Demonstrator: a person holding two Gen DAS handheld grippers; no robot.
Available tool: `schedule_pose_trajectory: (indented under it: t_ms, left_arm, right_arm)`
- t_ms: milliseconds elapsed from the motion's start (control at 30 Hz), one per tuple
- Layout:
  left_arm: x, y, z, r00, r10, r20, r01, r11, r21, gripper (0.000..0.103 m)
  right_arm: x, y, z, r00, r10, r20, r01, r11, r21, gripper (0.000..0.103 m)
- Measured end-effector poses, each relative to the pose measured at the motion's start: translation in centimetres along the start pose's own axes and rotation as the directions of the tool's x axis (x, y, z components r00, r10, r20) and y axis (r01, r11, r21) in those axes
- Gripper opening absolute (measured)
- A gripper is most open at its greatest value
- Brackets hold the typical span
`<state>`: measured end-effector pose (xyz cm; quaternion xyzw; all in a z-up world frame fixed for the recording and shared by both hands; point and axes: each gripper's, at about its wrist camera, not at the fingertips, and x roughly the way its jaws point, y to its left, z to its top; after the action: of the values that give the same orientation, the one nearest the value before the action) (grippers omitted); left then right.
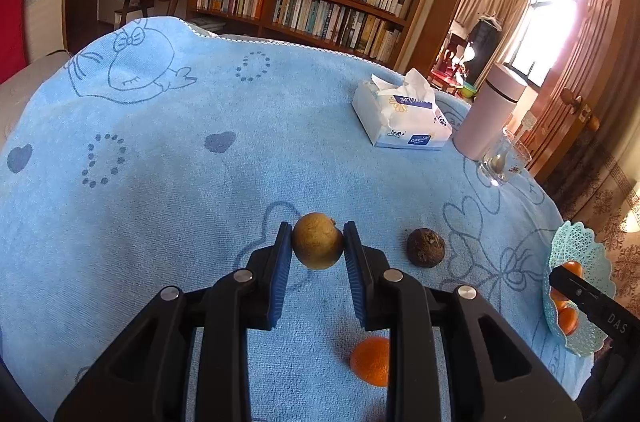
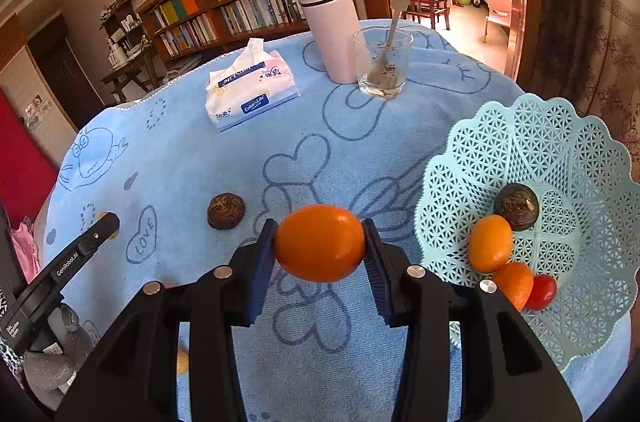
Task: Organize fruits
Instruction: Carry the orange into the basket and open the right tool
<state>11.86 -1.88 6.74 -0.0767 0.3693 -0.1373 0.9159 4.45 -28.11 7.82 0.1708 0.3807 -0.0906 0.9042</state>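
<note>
My left gripper (image 1: 318, 242) is shut on a yellow-brown round fruit (image 1: 317, 240), held just above the blue towel. A dark wrinkled fruit (image 1: 426, 247) lies to its right and an orange fruit (image 1: 371, 361) lies on the towel under the right finger. My right gripper (image 2: 320, 248) is shut on an orange fruit (image 2: 320, 248), held above the towel just left of the light-blue lattice basket (image 2: 560, 158). The basket holds a dark fruit (image 2: 516, 201), two orange fruits (image 2: 490, 243) and a small red one (image 2: 541, 292). Another dark fruit (image 2: 225, 211) lies on the towel to the left.
A tissue pack (image 2: 250, 90), a pink flask (image 2: 328, 22) and a glass with a spoon (image 2: 382, 62) stand at the far side of the table. The left gripper's body (image 2: 68, 270) shows at the left of the right wrist view. Bookshelves stand behind.
</note>
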Motion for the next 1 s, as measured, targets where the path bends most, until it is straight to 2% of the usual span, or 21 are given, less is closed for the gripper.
schedule_pose_trajectory:
  t_ms: [333,500,833,1000]
  left_arm:
    - [-0.3,-1.0,-0.2,1.0,-0.007,0.004,0.007,1.0,0.026,0.027]
    - [-0.2,-1.4,-0.5,1.0,-0.008,-0.001,0.008,0.999,0.04,0.027]
    - [-0.1,-1.6,-0.6,1.0,-0.008,-0.006,0.008,0.999,0.051,0.027]
    - [0.0,-1.7,-0.7,1.0,-0.008,-0.009,0.008,0.998,0.057,0.027]
  right_arm:
    - [-2.0,-7.4,-0.7,0.989,-0.148,0.008,0.147,0.983,0.106,0.044]
    - [-2.3,-10.1,-1.0,0.981,-0.194,0.004,0.191,0.969,0.156,0.044]
    - [-1.4,-12.6,-1.5,0.975,-0.221,-0.028,0.222,0.954,0.203,0.044]
    - [-1.3,-12.9,-1.5,0.974,-0.225,-0.021,0.224,0.95,0.219,0.049]
